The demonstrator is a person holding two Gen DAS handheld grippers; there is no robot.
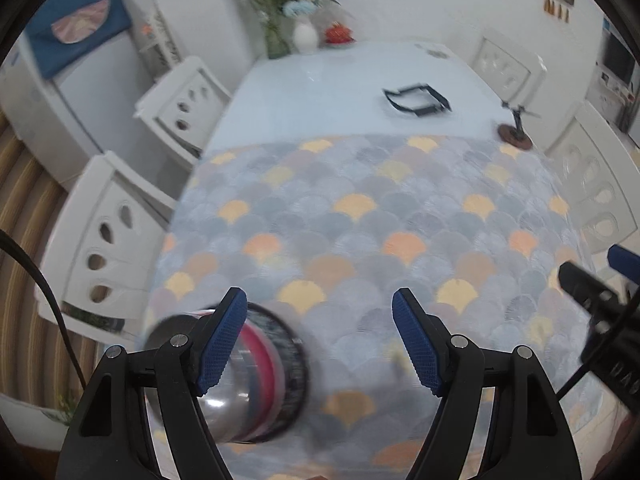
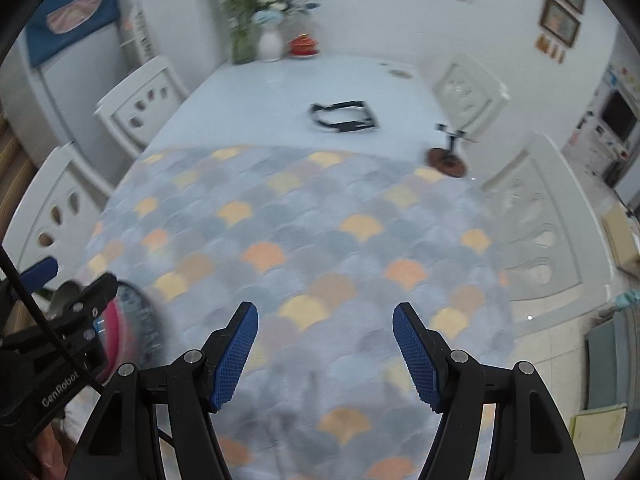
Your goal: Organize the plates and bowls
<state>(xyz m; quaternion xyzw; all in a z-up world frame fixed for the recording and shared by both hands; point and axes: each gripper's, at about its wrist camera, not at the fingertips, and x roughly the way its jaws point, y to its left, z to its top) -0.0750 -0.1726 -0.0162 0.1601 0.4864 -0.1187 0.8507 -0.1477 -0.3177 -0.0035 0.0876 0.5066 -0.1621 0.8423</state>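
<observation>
A stack of bowls and plates (image 1: 264, 376) lies at the near left of the scale-patterned table mat (image 1: 360, 232): a steel bowl, a pink one and a dark-rimmed plate, blurred. My left gripper (image 1: 320, 340) is open; its left finger (image 1: 224, 336) overlaps the stack, whether touching I cannot tell. In the right wrist view the stack (image 2: 128, 332) shows at the left edge behind the left gripper. My right gripper (image 2: 325, 352) is open and empty above the mat (image 2: 320, 240).
A black frame-like object (image 1: 416, 100) and a small stand on a brown base (image 1: 516, 132) lie further back on the pale blue tablecloth. Vases with flowers (image 1: 288, 36) stand at the far edge. White chairs (image 1: 100, 240) flank the table on both sides.
</observation>
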